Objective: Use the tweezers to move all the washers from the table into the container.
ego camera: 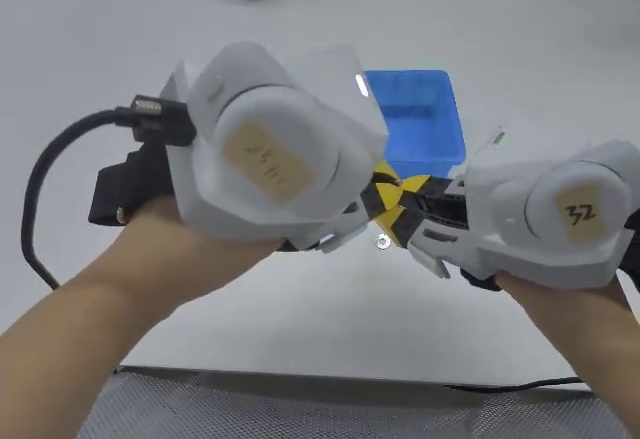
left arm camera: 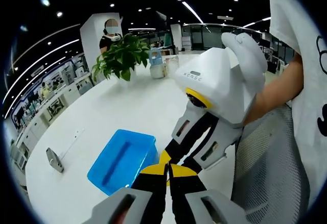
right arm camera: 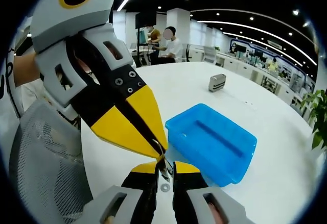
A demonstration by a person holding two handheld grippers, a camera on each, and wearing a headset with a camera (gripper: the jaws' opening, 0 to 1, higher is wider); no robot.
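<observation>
The thin metal tweezers [right arm camera: 164, 169] run from the tips of my left gripper [right arm camera: 159, 150] down between the jaws of my right gripper [right arm camera: 164, 175]. Both grippers look shut on them, tip to tip [ego camera: 392, 209]. In the left gripper view my own left gripper [left arm camera: 167, 172] meets the right gripper [left arm camera: 168, 158], which comes in from the upper right. One small washer [right arm camera: 165, 187] lies on the white table just below the tweezers' end, and the washer [ego camera: 383, 242] sits under the two grippers. The blue container [ego camera: 418, 121] stands just beyond; the container [right arm camera: 210, 142] holds nothing that I can see.
A small grey block [right arm camera: 217, 82] stands far back on the white table [ego camera: 300, 309]. A black cable [ego camera: 50, 174] loops from the left gripper. A mesh chair back [left arm camera: 268, 173] is close to the table's near edge. A potted plant [left arm camera: 122, 55] and seated people are farther off.
</observation>
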